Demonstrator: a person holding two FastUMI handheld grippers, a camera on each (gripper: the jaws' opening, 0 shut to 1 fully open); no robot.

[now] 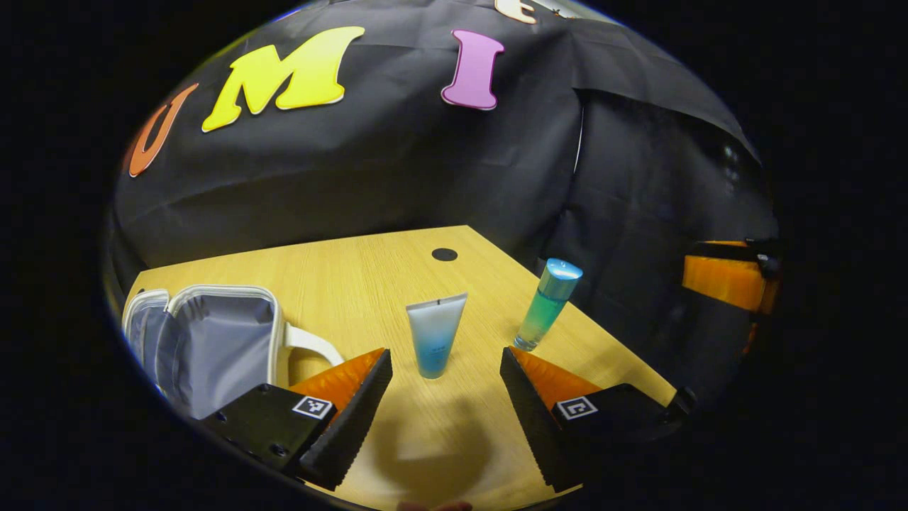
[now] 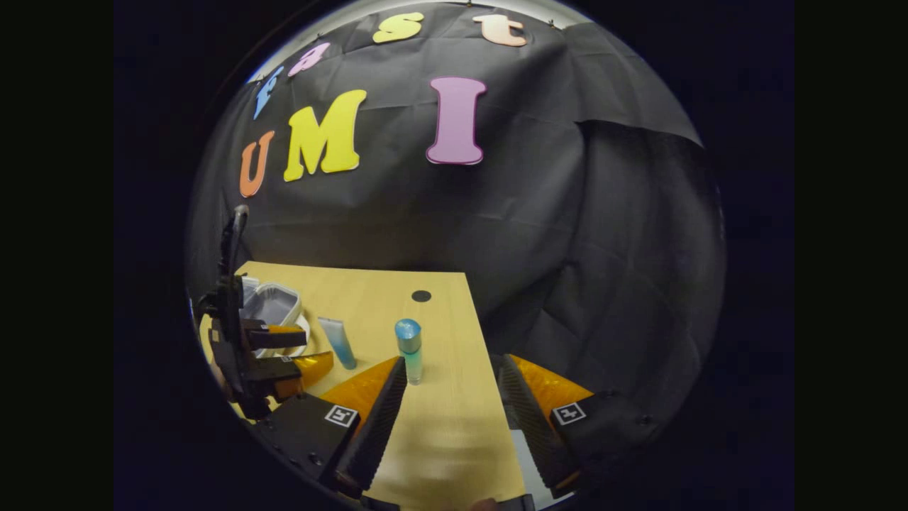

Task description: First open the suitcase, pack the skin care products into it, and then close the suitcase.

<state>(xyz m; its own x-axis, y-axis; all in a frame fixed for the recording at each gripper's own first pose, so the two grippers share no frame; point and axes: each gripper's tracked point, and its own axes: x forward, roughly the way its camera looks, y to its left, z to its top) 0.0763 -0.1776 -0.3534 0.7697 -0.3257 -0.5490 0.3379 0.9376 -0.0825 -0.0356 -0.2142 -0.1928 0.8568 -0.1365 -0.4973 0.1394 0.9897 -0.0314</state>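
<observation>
1. Wooden table (image 1: 369,277), dark round hole (image 1: 445,254) near its far edge
2. Suitcase (image 1: 213,341) lies open at the table's left edge, grey lining up, white handle toward centre
3. Left gripper (image 1: 445,376) jaws wide apart, empty, hanging over the near edge; right gripper (image 2: 449,387) likewise open, empty, over the right edge
4. Tube (image 1: 435,333) stands cap-down mid-table
5. Blue-capped bottle (image 1: 547,305) upright by the right edge, apart from the tube

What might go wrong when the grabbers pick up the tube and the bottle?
The tube stands upright on its narrow cap, so a nudge from the open left gripper may topple it. The tall bottle stands near the table edge; bumped, it might roll off. The suitcase opening looks narrow, so drops may miss.
</observation>
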